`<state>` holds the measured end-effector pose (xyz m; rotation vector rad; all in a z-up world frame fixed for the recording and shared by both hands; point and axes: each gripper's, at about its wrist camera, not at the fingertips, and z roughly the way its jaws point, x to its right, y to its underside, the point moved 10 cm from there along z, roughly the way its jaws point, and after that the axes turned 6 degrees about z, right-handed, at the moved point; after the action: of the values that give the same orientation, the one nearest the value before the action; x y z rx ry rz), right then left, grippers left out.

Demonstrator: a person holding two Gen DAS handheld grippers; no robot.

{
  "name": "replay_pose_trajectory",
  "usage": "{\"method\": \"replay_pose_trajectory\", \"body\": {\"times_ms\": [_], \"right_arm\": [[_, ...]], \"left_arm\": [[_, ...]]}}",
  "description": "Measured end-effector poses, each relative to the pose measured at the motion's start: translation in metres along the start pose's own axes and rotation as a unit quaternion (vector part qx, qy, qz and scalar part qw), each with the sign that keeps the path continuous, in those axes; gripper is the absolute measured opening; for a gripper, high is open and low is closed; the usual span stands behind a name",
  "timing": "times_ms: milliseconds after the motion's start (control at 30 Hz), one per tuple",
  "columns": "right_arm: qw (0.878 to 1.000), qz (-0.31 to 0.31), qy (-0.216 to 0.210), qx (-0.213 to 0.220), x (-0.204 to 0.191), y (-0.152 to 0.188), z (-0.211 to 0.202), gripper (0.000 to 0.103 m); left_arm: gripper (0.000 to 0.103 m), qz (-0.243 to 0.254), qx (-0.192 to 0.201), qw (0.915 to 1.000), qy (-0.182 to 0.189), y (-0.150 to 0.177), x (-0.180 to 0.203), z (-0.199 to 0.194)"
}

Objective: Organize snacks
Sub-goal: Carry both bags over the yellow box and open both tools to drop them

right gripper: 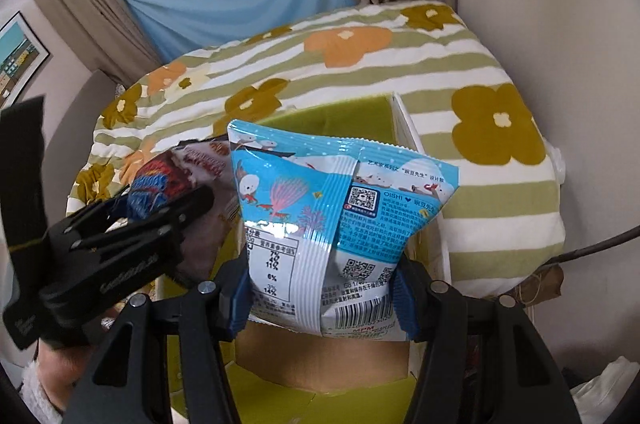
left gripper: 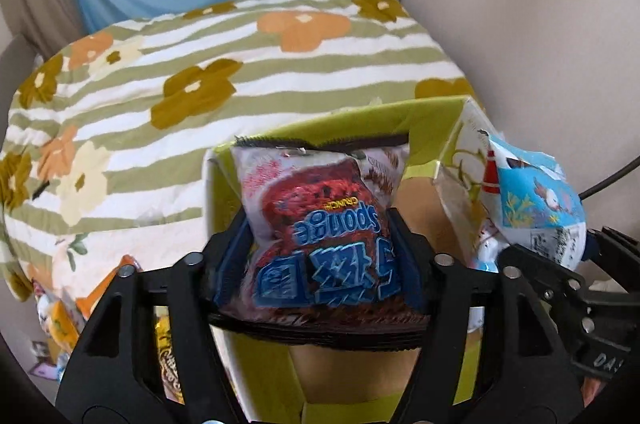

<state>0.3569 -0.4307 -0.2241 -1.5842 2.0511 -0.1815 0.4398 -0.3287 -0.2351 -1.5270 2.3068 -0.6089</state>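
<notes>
Over the lime-green cardboard box [left gripper: 428, 128]: left gripper [left gripper: 320, 244] fingers around red-and-blue foil snack bag [left gripper: 320, 208], maybe loosening; right gripper [right gripper: 320, 288] fingers clamping light-blue plastic snack packet [right gripper: 320, 208].

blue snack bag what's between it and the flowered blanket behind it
the far wall of the green box, just past the blue snack bag, flowered blanket beyond; shown in the right wrist view

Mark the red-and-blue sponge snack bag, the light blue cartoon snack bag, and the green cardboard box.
Red-and-blue sponge snack bag [left gripper: 320, 224]: left wrist view, printed front.
Light blue cartoon snack bag [right gripper: 320, 208]: right wrist view, back panel.
Green cardboard box [right gripper: 332, 120]: right wrist view, inner far wall.
</notes>
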Motion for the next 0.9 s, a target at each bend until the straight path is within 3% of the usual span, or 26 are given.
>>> {"method": "replay_pose_trajectory", "body": {"times_ms": [33, 67, 300, 467, 800, 833, 900], "right_arm": [[1.0, 0.004, 0.001, -0.004, 0.002, 0.0, 0.003, 0.054], [1.0, 0.007, 0.001, -0.006, 0.003, 0.001, 0.005, 0.054], [1.0, 0.006, 0.02, -0.018, 0.016, 0.006, 0.014, 0.054], [0.999, -0.001, 0.032, -0.003, 0.019, 0.003, 0.012, 0.054], [0.996, -0.076, 0.03, -0.033, -0.009, -0.013, 0.046, 0.056], [0.995, -0.086, 0.037, -0.037, -0.01, -0.014, 0.05, 0.06], [0.993, -0.101, 0.053, -0.026, -0.009, -0.016, 0.053, 0.081]], "left_arm": [[0.09, 0.002, 0.0, 1.0, -0.005, -0.001, 0.0, 0.002], [0.098, 0.003, 0.006, 0.9999, -0.01, -0.002, -0.002, 0.002], [0.099, -0.009, 0.01, 0.9999, -0.008, 0.016, -0.013, -0.014], [0.099, -0.035, 0.014, 0.9993, 0.005, 0.034, -0.022, -0.033], [0.099, -0.058, 0.005, 0.9983, -0.006, 0.045, -0.035, -0.035], [0.099, -0.058, 0.007, 0.9982, -0.007, 0.045, -0.036, -0.036], [0.099, -0.058, 0.007, 0.9982, -0.01, 0.046, -0.037, -0.037]]}}
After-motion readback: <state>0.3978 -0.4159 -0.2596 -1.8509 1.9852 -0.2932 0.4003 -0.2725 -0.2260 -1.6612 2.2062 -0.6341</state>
